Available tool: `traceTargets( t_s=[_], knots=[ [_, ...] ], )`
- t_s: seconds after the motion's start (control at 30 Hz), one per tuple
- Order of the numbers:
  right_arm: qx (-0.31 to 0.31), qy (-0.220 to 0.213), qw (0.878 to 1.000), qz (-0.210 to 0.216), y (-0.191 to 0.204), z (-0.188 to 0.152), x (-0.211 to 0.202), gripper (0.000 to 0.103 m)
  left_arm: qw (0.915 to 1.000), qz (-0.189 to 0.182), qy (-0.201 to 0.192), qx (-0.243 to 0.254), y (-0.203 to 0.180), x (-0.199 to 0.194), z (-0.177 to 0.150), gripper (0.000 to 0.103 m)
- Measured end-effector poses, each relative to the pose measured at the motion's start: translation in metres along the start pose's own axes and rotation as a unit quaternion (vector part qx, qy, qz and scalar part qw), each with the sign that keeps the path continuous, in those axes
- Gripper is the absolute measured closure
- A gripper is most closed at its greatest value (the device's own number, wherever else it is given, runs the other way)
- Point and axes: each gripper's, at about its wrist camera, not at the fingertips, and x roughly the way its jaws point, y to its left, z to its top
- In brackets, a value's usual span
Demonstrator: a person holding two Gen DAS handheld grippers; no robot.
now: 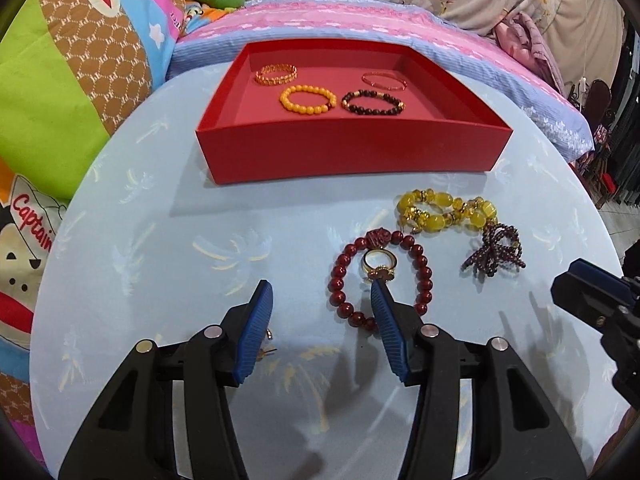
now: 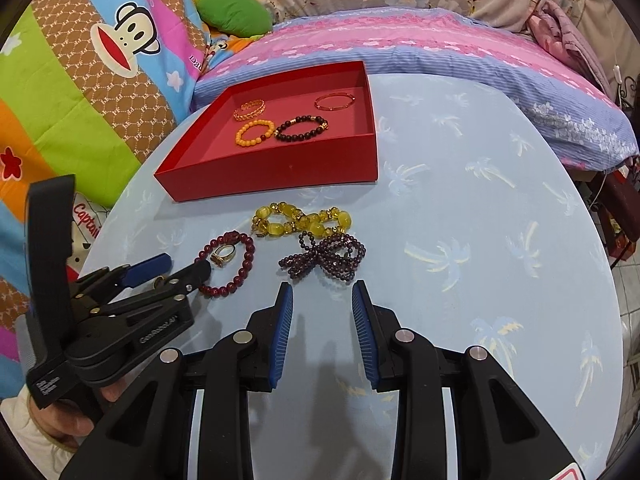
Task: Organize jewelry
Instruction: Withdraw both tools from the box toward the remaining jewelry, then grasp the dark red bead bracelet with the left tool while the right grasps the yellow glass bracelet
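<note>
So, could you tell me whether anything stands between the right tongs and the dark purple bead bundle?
Nothing visible does. The right tongs stand open just short of the dark purple bead bundle, with only bare tablecloth between them. The yellow bracelet lies beyond it.

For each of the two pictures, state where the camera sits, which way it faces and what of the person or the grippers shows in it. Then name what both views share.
Left wrist: sits on the left gripper, looks down and forward over the table to the red tray; own open fingers show, right gripper's tip at the right edge.
Right wrist: sits on the right gripper, faces likewise; own open fingers, left gripper and a hand show.
Shared: tray, red bracelet around a ring, yellow bracelet, purple beads.
</note>
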Motion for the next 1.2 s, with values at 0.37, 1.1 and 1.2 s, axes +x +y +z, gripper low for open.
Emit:
traceTargets(
  t_s=[0.37,1.1,1.2],
  knots=[
    [0.001,0.005,1.000,0.002,-0.001,0.000,0.004,0.072,0.9998,-0.019,-0.005,0.010,-0.004,-0.004,-0.005,0.095],
    [-0.056,0.009,0.998,0.006,0.023,0.050,0.054,0.072,0.9992,-0.039,-0.004,0.001,-0.002,-0.014,-0.019,0.095],
    [-0.068,0.018,0.998,0.004,0.028,0.054,0.067,0.072,0.9991,-0.043,-0.004,0.000,-0.001,-0.013,-0.019,0.095]
  ],
)
